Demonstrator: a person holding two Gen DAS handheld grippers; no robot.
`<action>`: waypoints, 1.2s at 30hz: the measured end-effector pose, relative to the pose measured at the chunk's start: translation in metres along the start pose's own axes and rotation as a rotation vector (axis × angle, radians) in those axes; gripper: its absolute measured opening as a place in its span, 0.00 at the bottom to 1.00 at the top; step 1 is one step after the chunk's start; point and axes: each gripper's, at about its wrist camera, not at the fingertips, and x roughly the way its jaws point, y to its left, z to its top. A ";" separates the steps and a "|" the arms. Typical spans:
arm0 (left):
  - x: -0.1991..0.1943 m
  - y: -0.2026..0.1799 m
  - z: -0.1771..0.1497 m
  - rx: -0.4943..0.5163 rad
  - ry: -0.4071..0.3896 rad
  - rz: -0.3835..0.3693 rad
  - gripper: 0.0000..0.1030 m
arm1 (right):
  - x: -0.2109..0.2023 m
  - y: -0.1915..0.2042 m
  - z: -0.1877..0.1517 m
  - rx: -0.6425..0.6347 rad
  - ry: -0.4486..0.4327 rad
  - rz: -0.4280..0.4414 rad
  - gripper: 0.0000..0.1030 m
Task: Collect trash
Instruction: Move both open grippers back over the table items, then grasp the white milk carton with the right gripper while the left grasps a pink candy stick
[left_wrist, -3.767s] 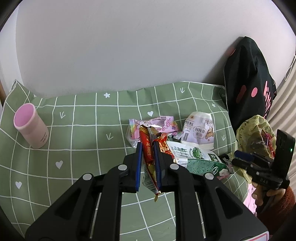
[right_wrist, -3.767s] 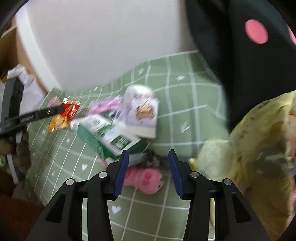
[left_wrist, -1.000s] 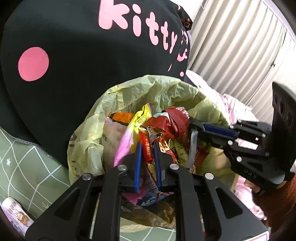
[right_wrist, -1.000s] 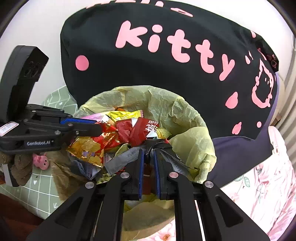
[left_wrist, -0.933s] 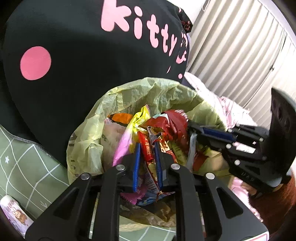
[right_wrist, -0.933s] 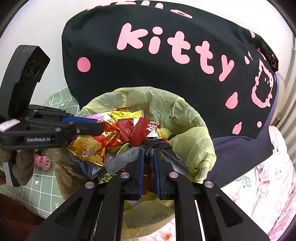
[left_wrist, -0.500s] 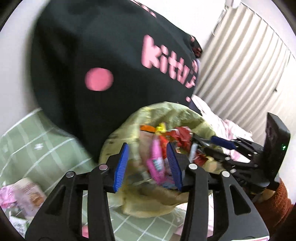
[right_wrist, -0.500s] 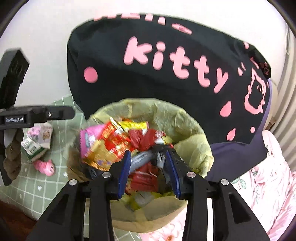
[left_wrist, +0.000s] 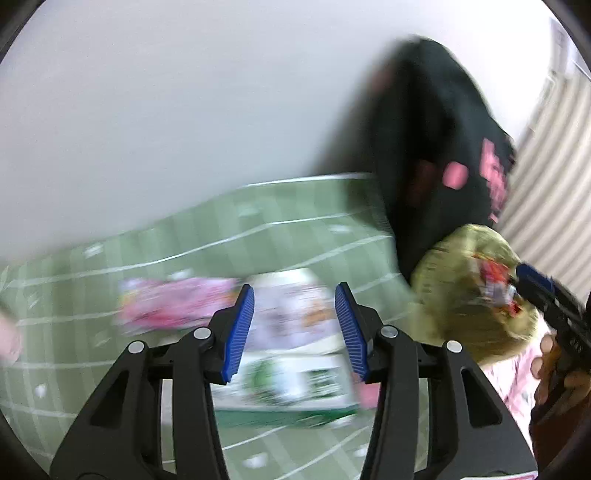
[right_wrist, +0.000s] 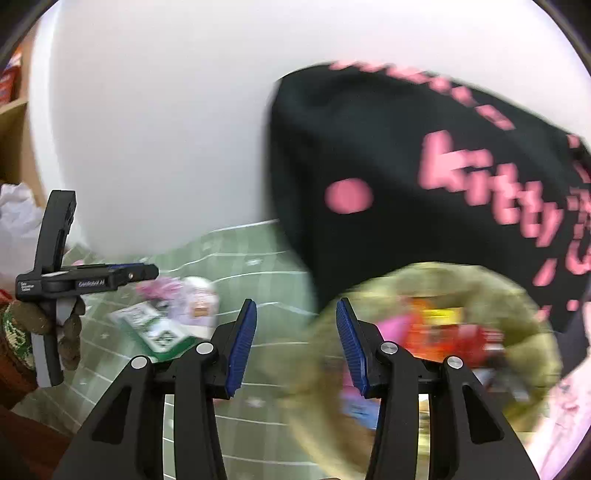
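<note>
**Trash remaining on the desk, both claws released**

Trash lies straight ahead of the left claw (left_wrist: 294, 328), whose jaws stand apart and empty: a green-and-white carton (left_wrist: 291, 384) nearest, a pale pouch (left_wrist: 288, 306) behind it, a pink wrapper (left_wrist: 173, 306) to its left. Blur hides their long axes. The right claw (right_wrist: 293, 341), also spread and empty, hangs beside the yellow-green trash bag (right_wrist: 524, 354), full of wrappers. The left claw is probably nearer.

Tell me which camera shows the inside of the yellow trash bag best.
The right wrist view: it looks down into the yellow trash bag, showing its blurred red, orange and pink wrappers. The left wrist view catches the bag from the side at its right edge, with few wrappers showing.
</note>
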 end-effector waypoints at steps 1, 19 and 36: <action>-0.005 0.017 -0.004 -0.030 -0.006 0.023 0.42 | 0.015 0.013 0.000 0.002 0.020 0.049 0.41; -0.079 0.127 -0.047 -0.232 -0.080 0.172 0.42 | 0.143 0.196 -0.004 -0.613 0.318 0.402 0.51; -0.092 0.136 -0.044 -0.226 -0.103 0.181 0.42 | 0.187 0.200 0.002 -0.565 0.468 0.483 0.50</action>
